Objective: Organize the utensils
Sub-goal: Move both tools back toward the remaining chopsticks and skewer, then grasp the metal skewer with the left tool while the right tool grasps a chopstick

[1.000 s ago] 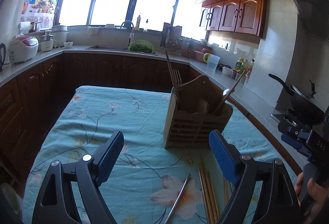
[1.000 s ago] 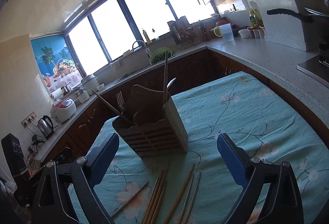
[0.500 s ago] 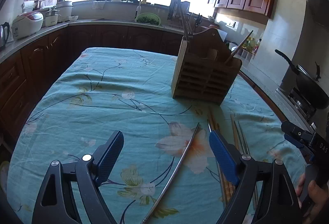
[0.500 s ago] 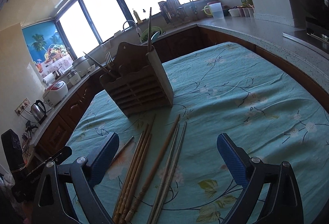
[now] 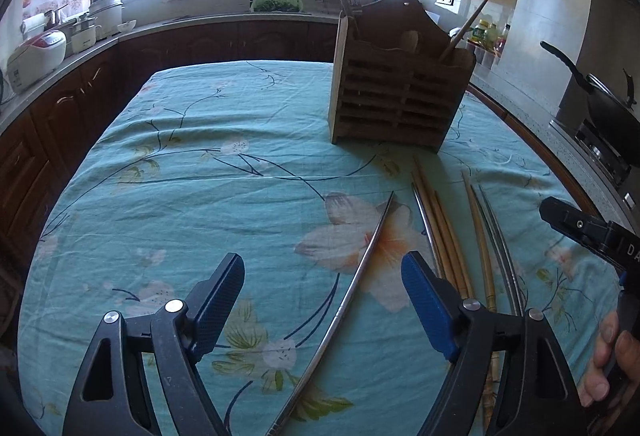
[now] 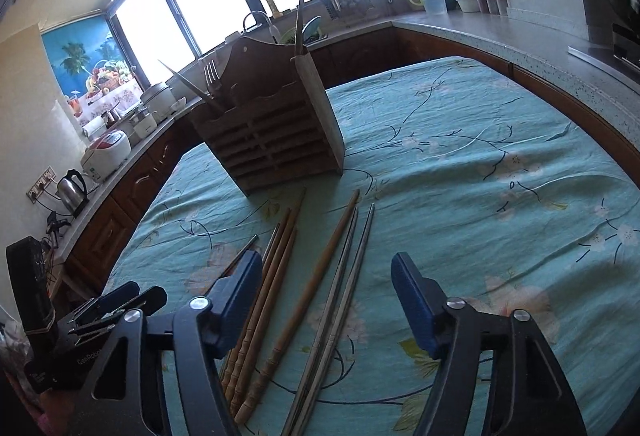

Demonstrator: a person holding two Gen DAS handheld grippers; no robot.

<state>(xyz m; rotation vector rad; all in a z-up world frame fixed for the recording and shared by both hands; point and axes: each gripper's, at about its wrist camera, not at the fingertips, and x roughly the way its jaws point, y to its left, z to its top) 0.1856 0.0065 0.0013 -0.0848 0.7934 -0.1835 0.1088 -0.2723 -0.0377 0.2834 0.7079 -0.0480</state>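
Both the left gripper [image 5: 322, 294] and the right gripper [image 6: 326, 300] gaped empty; the steel chopstick [image 5: 352, 292] between the left jaws looked stiff, slippery, best pinched mid-shaft.

My left wrist camera looks forward and down between my left gripper [image 5: 322, 288], close above the tablecloth [image 5: 200, 176]. My right wrist camera faces likewise from my right gripper [image 6: 326, 286], tilted. Both views share the wooden holder [image 5: 400, 92] [image 6: 272, 128] and the loose chopsticks [image 5: 440, 228] [image 6: 320, 276].
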